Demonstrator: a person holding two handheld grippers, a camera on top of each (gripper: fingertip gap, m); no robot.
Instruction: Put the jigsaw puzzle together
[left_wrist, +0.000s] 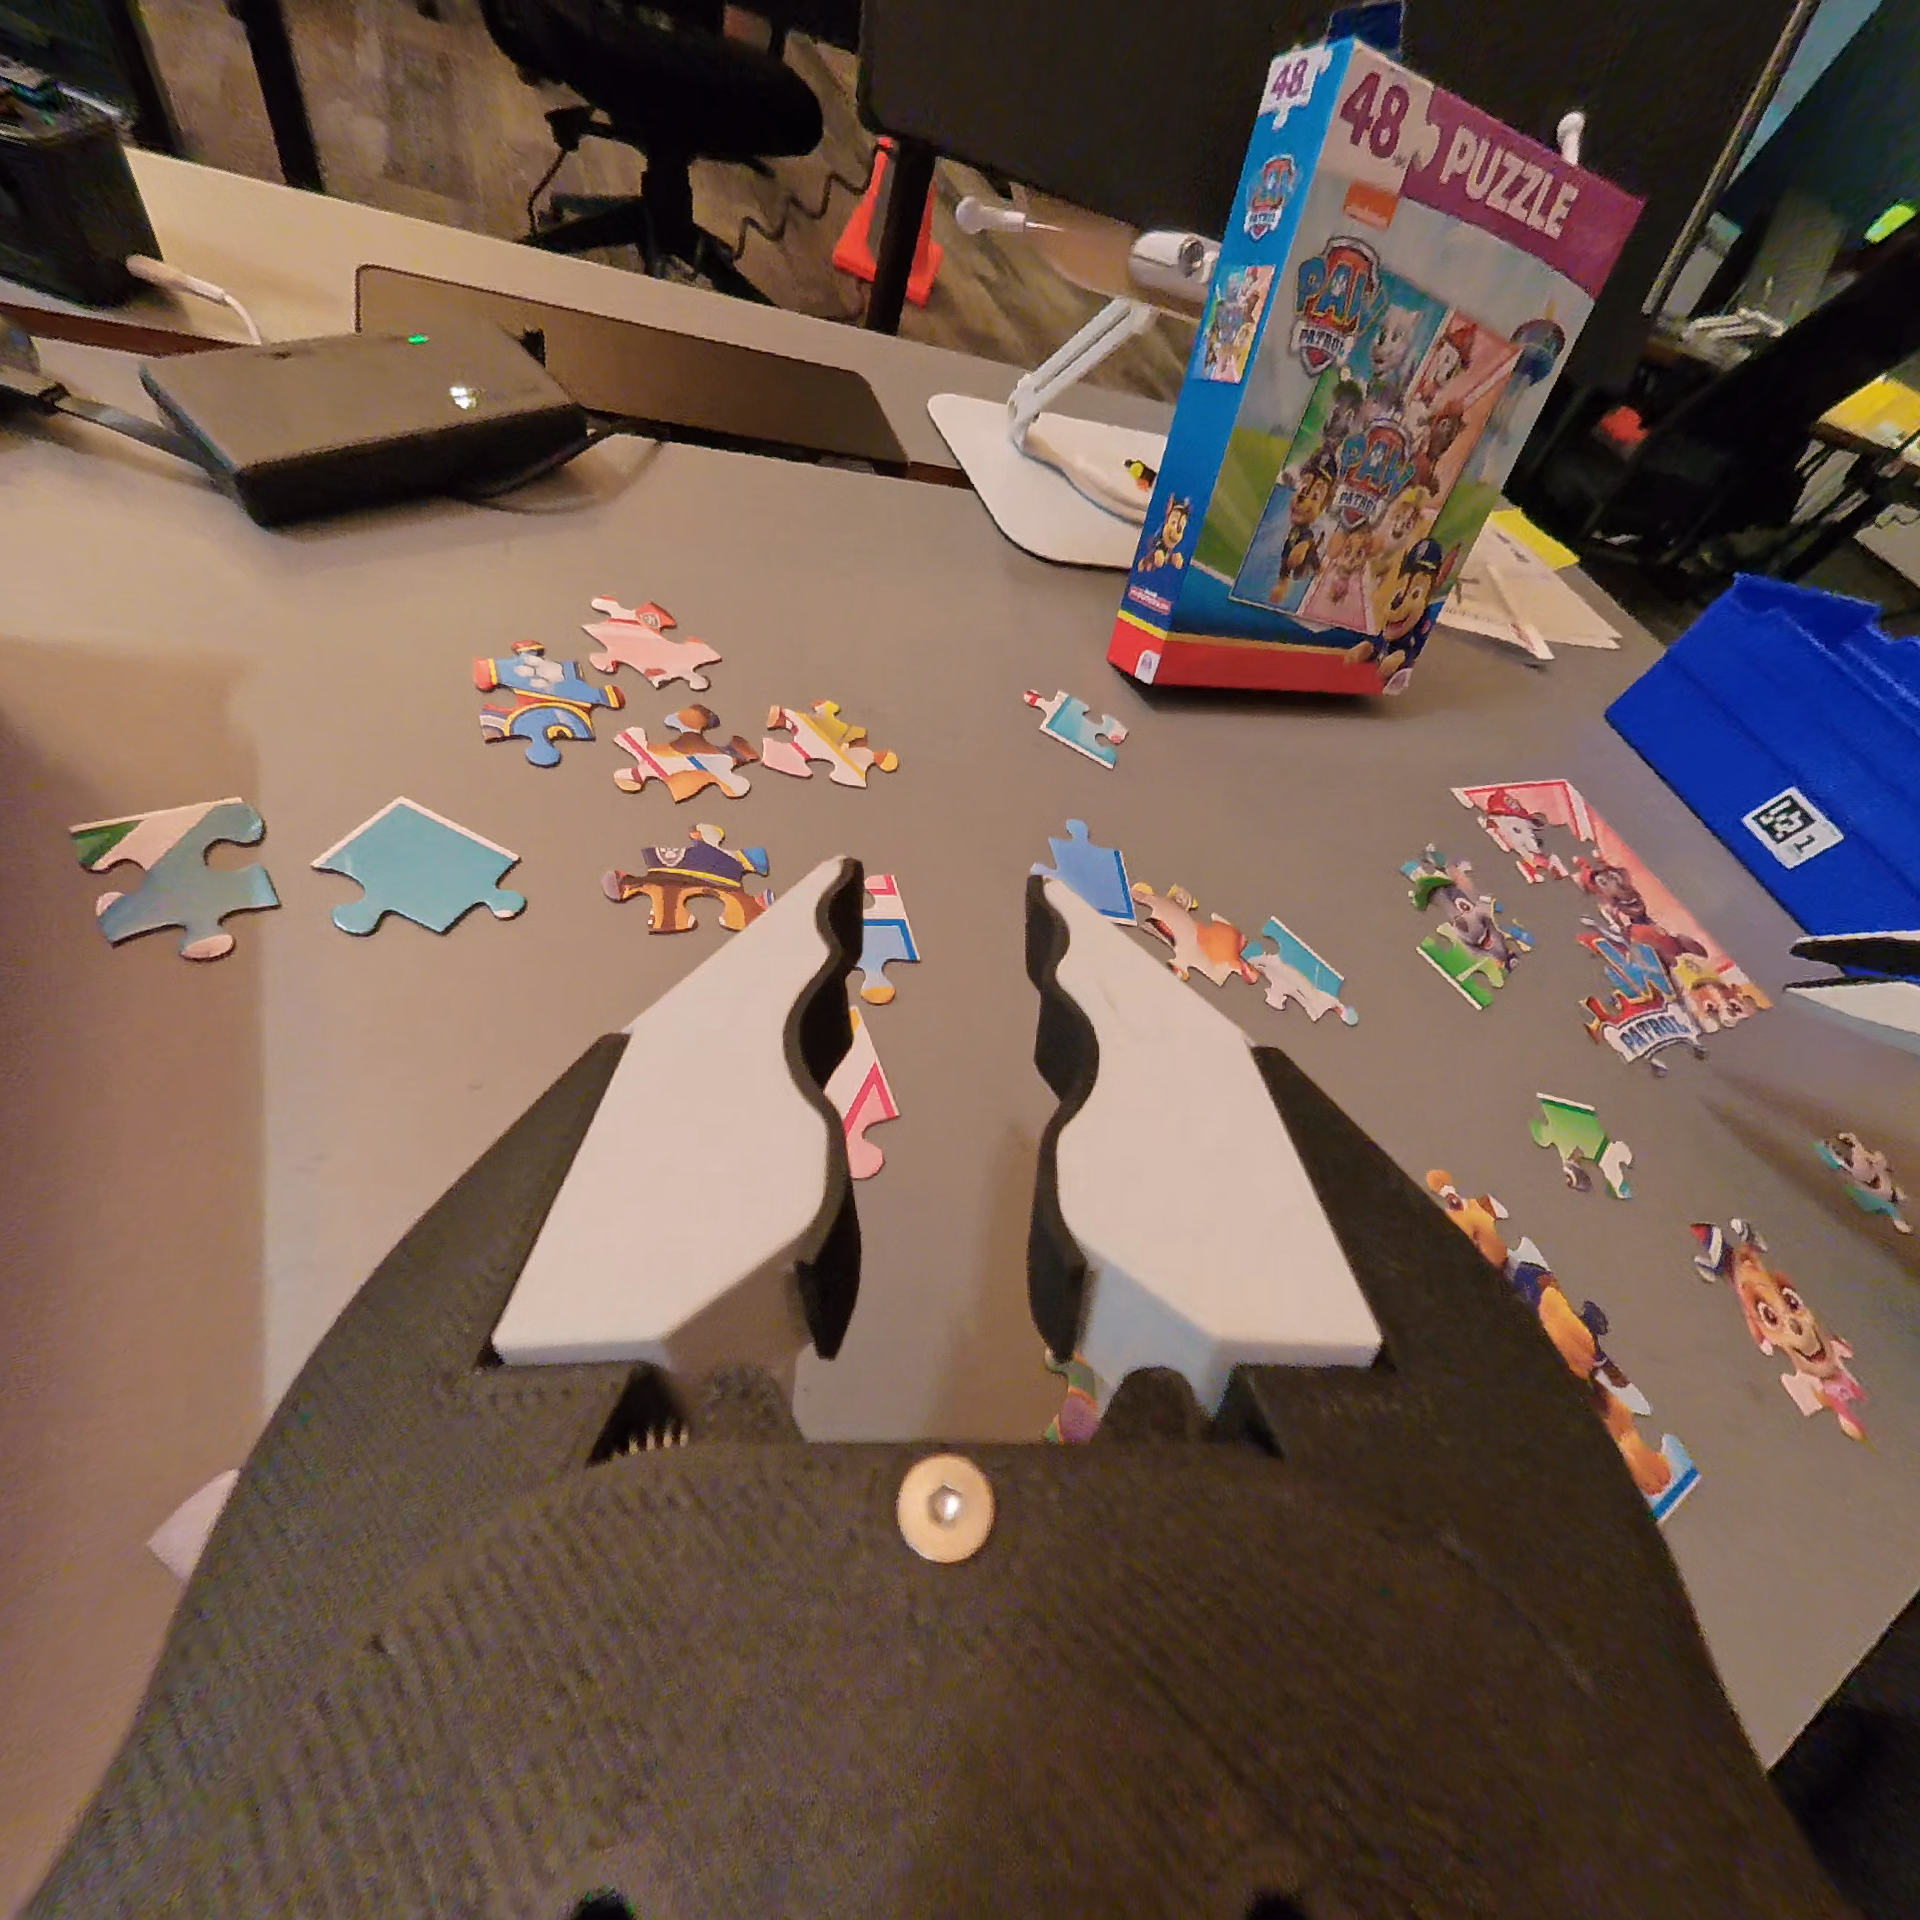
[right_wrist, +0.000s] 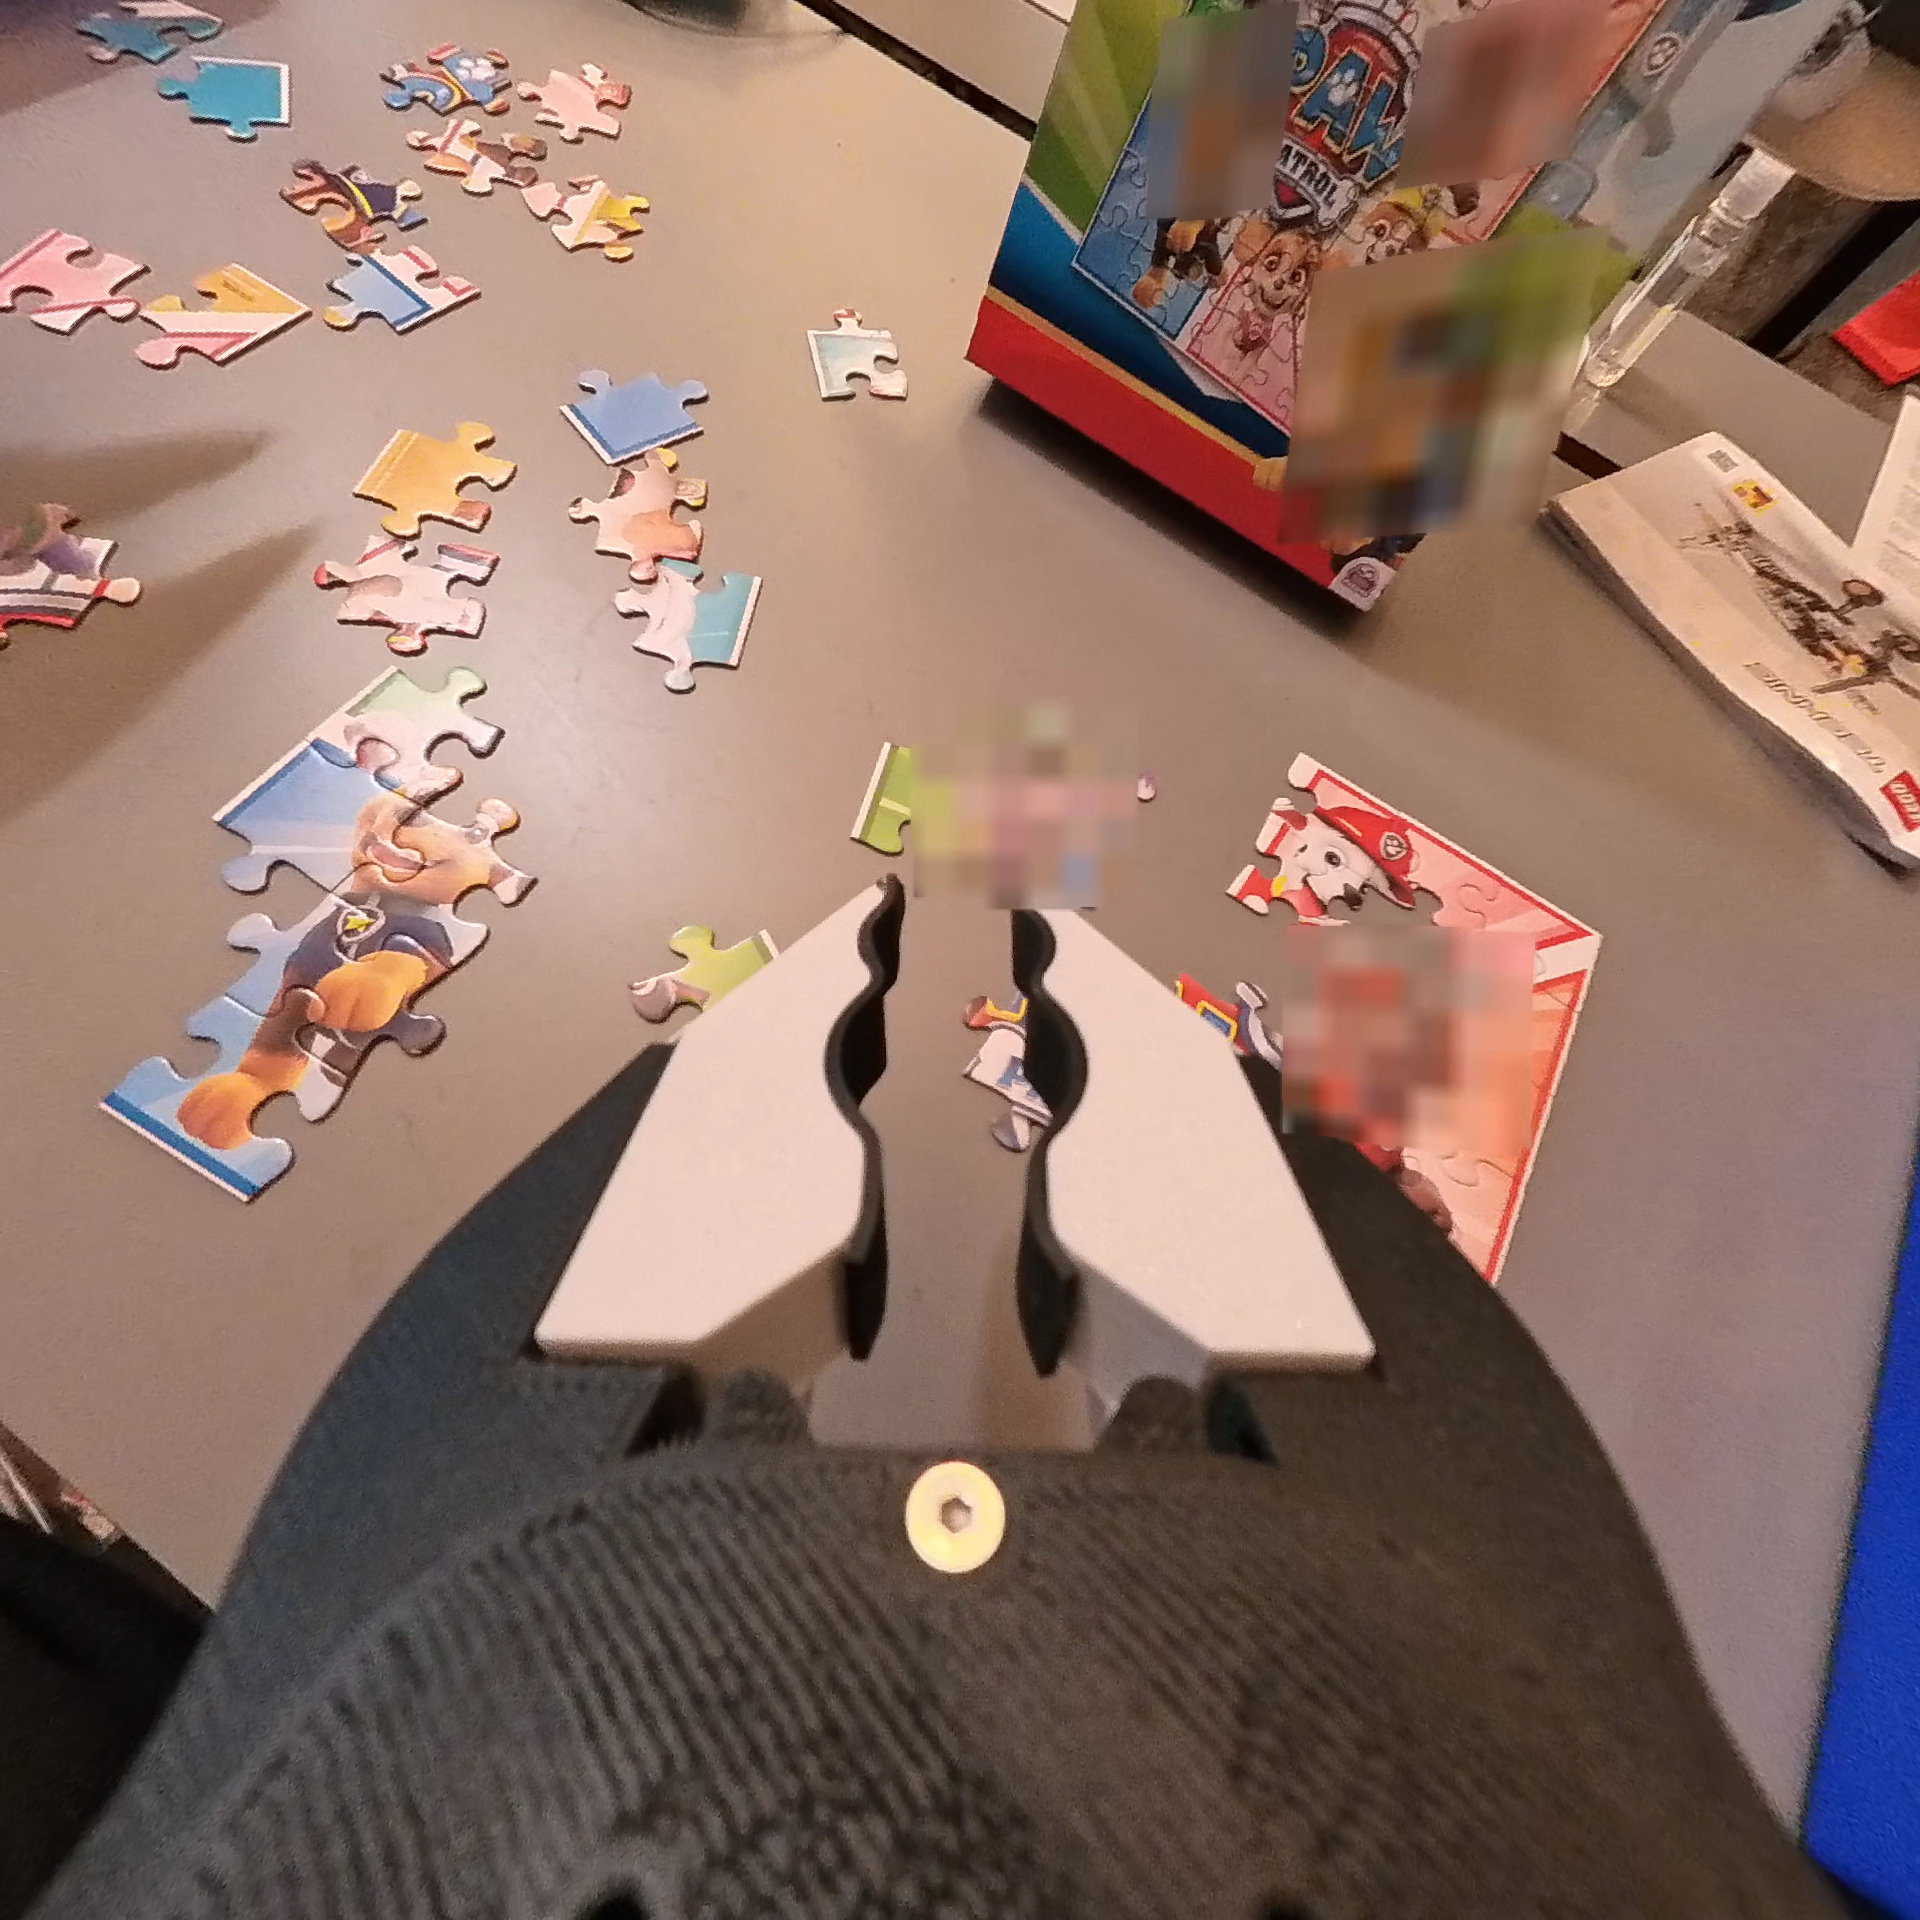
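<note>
Left gripper (left_wrist: 945, 883) jaws apart, nothing clamped, over grey table (left_wrist: 935, 582); blue piece (left_wrist: 1091, 868) at 1 o'clock; right gripper (right_wrist: 956, 899) apart, bare; red-bordered puzzle section (right_wrist: 1455, 883) at 3 o'clock; puzzle box (left_wrist: 1361, 416) at 1 o'clock.

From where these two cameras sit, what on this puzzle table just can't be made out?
- Left wrist view: the left gripper covers most of a pink-striped piece and a blue-edged piece.
- Left wrist view: the blue bin is cut off by the right edge.
- Right wrist view: a green-edged piece is largely under a mosaic patch.
- Right wrist view: the puzzle box top is cut off by the edge.
</note>
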